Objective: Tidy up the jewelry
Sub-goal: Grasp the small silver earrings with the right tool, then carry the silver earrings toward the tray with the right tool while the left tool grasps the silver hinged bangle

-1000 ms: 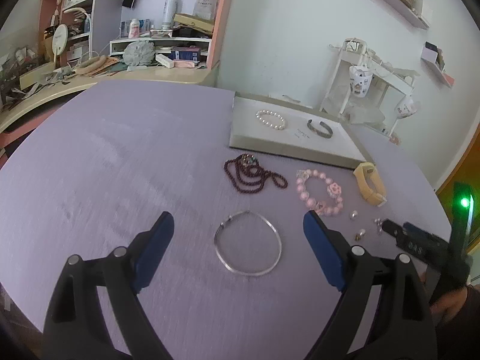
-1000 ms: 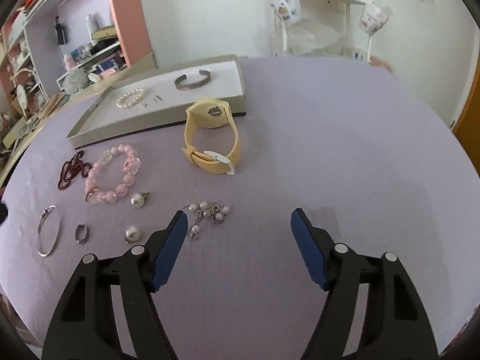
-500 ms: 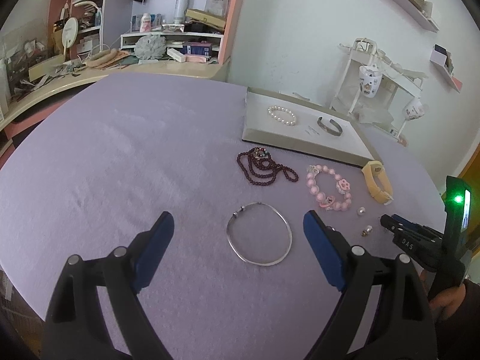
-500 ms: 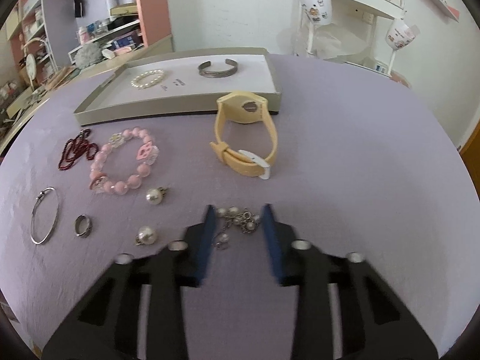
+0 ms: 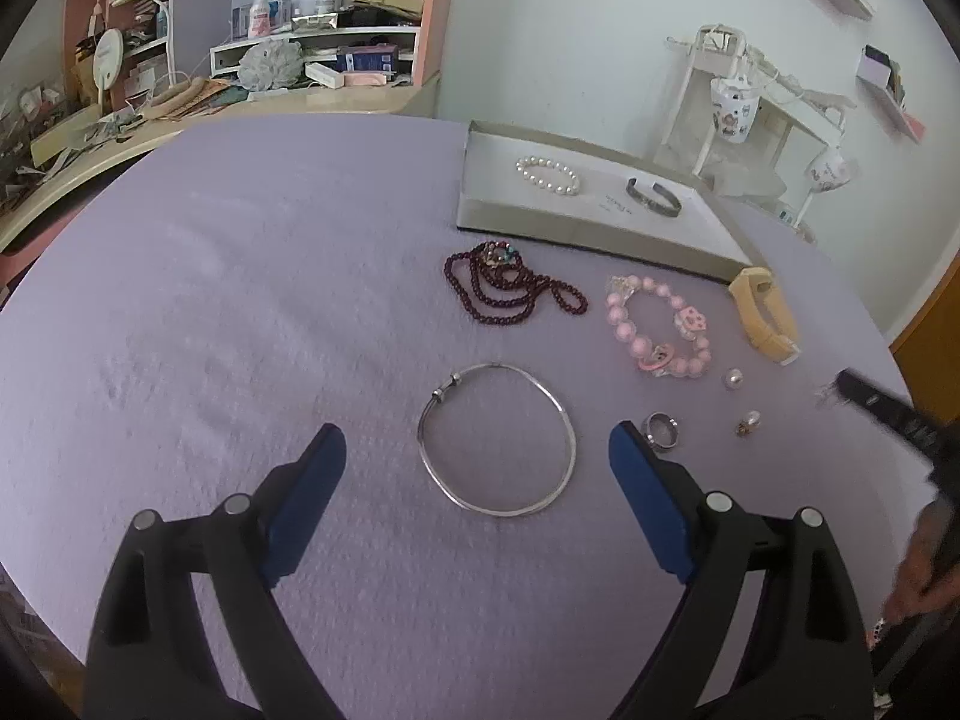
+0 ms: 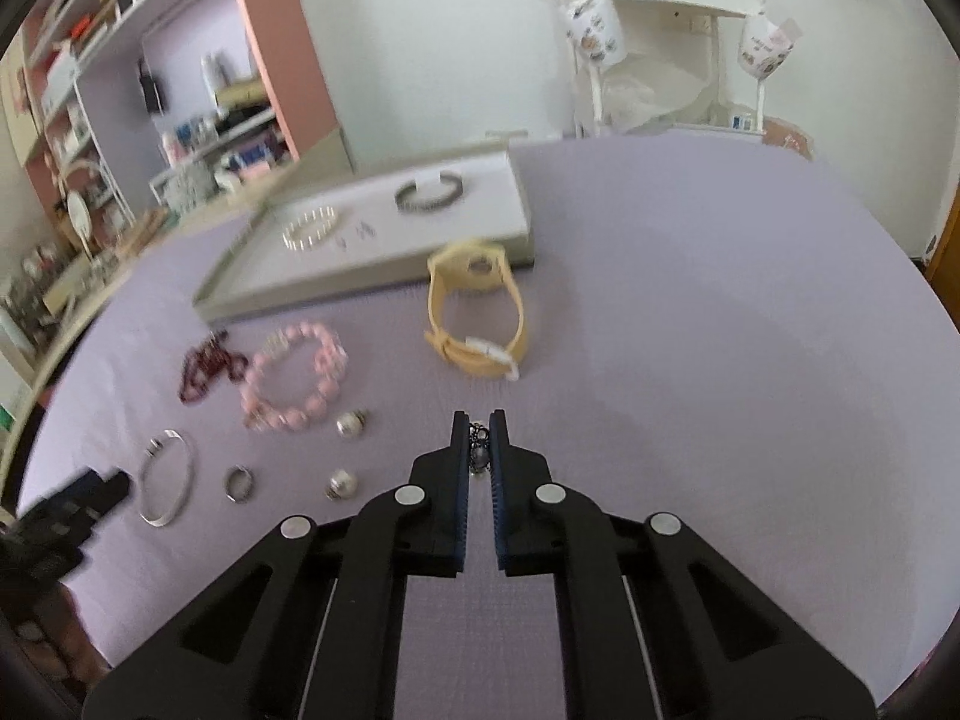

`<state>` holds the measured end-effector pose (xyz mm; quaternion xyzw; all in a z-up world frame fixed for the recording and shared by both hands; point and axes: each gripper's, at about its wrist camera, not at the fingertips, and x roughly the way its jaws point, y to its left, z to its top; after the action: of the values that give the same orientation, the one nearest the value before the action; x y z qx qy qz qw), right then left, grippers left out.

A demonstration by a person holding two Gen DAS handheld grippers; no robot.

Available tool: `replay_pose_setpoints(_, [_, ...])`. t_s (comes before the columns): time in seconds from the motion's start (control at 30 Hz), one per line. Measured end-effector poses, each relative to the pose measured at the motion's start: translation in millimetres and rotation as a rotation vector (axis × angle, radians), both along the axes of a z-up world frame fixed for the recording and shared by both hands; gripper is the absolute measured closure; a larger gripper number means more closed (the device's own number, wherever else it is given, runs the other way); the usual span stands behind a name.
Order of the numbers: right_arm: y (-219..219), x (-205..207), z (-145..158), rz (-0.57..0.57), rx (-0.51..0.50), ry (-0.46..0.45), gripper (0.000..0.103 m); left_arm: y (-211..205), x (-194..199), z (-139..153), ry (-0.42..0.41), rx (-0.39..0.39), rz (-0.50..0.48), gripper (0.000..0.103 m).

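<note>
My right gripper [image 6: 479,420] is shut on a small pearl-and-chain piece [image 6: 478,449], lifted above the purple table. My left gripper [image 5: 477,450] is open, its fingers on either side of a silver bangle [image 5: 498,441] that lies flat. On the table lie a dark red bead necklace [image 5: 510,285], a pink bead bracelet [image 5: 657,324], a yellow watch [image 6: 480,312], a ring [image 5: 660,429] and two pearl earrings [image 6: 351,423]. The white tray [image 5: 576,234] holds a pearl bracelet [image 5: 549,175] and a metal cuff [image 5: 654,195].
A cluttered desk and shelves [image 5: 288,18] stand behind the table at the left. A white rack with hanging mugs [image 6: 660,12] stands behind the tray. The right gripper's body shows in the left wrist view [image 5: 888,408].
My right gripper has closed on the pearl-and-chain piece and lifted it off the table. My left gripper has drawn a little nearer the silver bangle, still open.
</note>
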<state>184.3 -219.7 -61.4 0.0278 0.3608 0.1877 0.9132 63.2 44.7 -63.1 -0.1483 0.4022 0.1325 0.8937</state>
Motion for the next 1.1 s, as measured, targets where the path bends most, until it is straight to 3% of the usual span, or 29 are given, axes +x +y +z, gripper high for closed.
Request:
replay_pose_setpoints(0.2, [-7, -6, 18, -0.003, 0.061, -0.033, 0.096, 7, -2, -4, 0.007, -0.001, 0.024, 0.014])
replay_pose_setpoints(0.43, [-2, -9, 28, 0.007, 0.081, -0.047, 0.096, 16, 10, -17, 0.059, -0.026, 0.033, 0.051])
replay_pose_setpoints(0.6, [-2, -10, 28, 0.003, 0.084, -0.045, 0.096, 11, 15, -18, 0.062, 0.010, 0.016, 0.065])
replay_pose_setpoints(0.7, [-2, -12, 28, -0.001, 0.083, -0.045, 0.096, 11, 15, -18, 0.064, 0.013, 0.021, 0.058])
replay_pose_setpoints(0.83, [-2, -12, 26, -0.005, 0.077, -0.041, 0.096, 11, 13, -15, 0.036, -0.016, 0.014, 0.030])
replay_pose_setpoints(0.93, [-4, -12, 24, -0.013, 0.073, -0.034, 0.096, 6, 18, -12, 0.020, -0.028, -0.004, 0.024])
replay_pose_setpoints(1.1, [-6, -12, 24, -0.019, 0.068, -0.030, 0.096, -8, 32, -22, 0.069, 0.033, -0.025, 0.024])
